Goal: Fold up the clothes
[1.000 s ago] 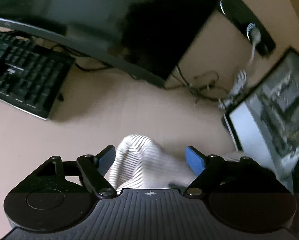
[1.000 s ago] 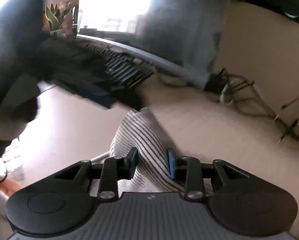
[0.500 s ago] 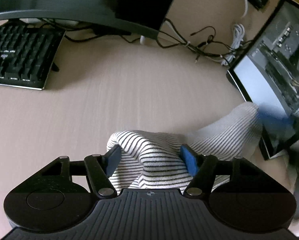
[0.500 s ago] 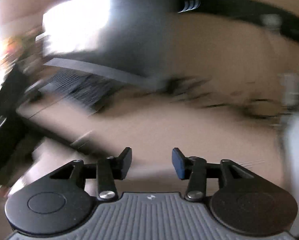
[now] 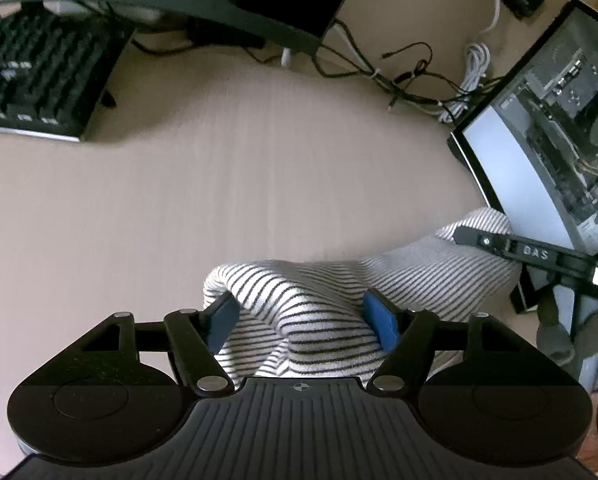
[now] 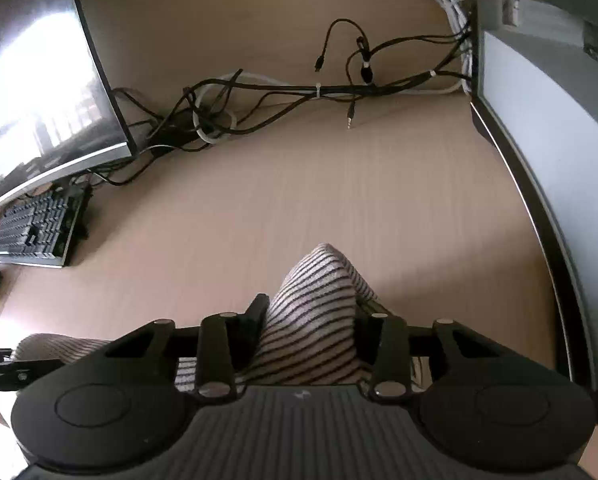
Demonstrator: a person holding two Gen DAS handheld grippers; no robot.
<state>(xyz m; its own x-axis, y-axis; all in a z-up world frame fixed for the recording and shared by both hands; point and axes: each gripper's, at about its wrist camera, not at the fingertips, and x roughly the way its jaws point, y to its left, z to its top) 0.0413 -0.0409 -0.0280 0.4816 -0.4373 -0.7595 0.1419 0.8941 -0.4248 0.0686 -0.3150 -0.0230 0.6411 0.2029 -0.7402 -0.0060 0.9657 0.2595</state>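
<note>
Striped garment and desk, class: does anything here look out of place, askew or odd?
The striped garment lies bunched in humps, not flat, with cloth between the fingers of both the left gripper and right gripper. A loose tangle of cables sprawls between the monitor and the PC case.
</note>
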